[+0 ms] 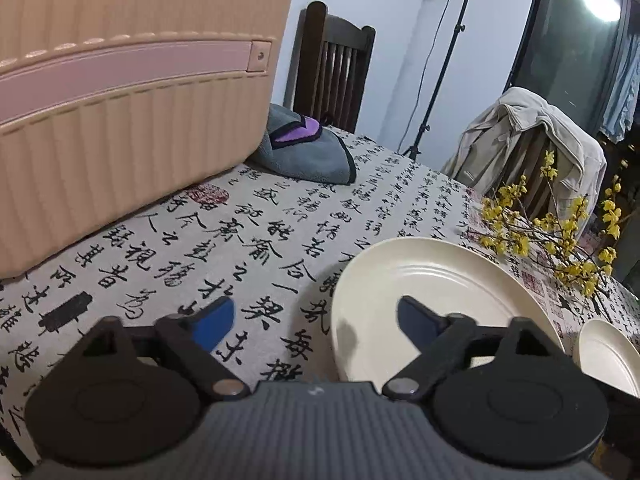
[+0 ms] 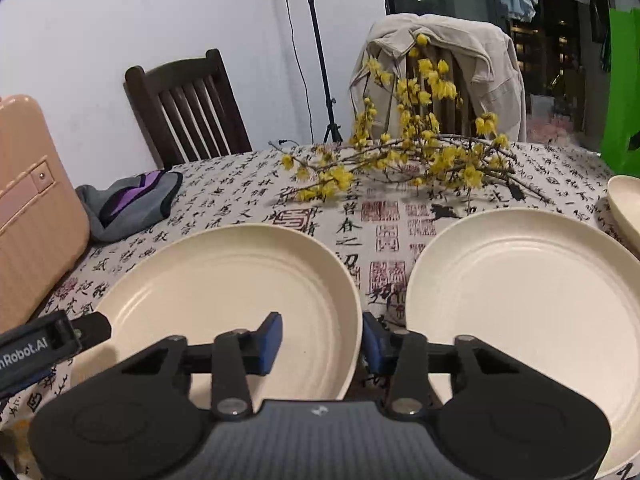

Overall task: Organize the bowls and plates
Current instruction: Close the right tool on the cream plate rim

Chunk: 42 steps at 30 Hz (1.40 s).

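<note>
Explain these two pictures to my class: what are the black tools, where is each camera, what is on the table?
A person holds a two-finger gripper in each hand; a camera on each looks along its fingers. One picture comes from the left gripper, the other from the right gripper. On the tablecloth sit a left plate, a right plate, a flowering branch, a grey cloth and a pink case. Both grippers are open; the right one straddles the left plate's rim. Nothing is held.

Bare cloth (image 1: 256,240) left of the plate (image 1: 420,280) is open for passing. Suitcase (image 1: 132,92) blocks far left, towel (image 1: 312,152) behind it. Flower branches (image 2: 400,160) crowd the back; narrow gap between both plates.
</note>
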Each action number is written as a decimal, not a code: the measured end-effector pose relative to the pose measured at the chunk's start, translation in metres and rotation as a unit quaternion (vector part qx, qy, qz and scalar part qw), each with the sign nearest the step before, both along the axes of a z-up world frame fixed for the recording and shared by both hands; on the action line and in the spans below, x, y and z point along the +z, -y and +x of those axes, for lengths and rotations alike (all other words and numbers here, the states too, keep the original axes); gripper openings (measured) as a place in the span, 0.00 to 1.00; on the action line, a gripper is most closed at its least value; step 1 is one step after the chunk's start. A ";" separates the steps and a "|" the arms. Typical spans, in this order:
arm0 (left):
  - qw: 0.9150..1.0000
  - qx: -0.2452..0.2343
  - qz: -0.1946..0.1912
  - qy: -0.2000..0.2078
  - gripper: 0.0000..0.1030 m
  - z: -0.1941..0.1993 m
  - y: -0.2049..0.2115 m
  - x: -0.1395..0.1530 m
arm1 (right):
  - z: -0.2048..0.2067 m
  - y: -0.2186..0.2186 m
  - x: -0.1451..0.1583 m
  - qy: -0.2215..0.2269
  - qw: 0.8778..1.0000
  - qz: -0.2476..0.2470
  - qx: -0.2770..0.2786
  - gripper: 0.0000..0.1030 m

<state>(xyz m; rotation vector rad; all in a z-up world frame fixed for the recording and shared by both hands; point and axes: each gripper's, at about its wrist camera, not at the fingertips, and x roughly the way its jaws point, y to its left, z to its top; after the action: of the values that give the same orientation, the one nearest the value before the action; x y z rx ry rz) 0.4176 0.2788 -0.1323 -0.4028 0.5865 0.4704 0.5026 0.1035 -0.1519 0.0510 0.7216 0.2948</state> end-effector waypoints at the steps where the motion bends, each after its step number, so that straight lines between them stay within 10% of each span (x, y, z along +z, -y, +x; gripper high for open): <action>1: 1.000 -0.003 -0.003 -0.002 0.77 0.001 0.000 -0.001 | -0.001 0.000 0.000 0.001 1.000 -0.003 0.001 0.37; 14: 1.000 -0.009 0.007 -0.029 0.30 0.007 0.000 -0.006 | -0.003 -0.003 -0.005 0.017 1.000 -0.014 0.007 0.22; 42: 0.998 -0.012 0.051 -0.041 0.21 0.009 0.005 -0.005 | -0.010 -0.007 -0.002 0.020 0.998 -0.012 0.050 0.13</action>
<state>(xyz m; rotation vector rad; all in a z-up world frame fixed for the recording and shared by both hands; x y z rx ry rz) 0.4263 0.2737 -0.1371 -0.2806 0.6443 0.4933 0.4927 0.1103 -0.1544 -0.0140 0.6886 0.3814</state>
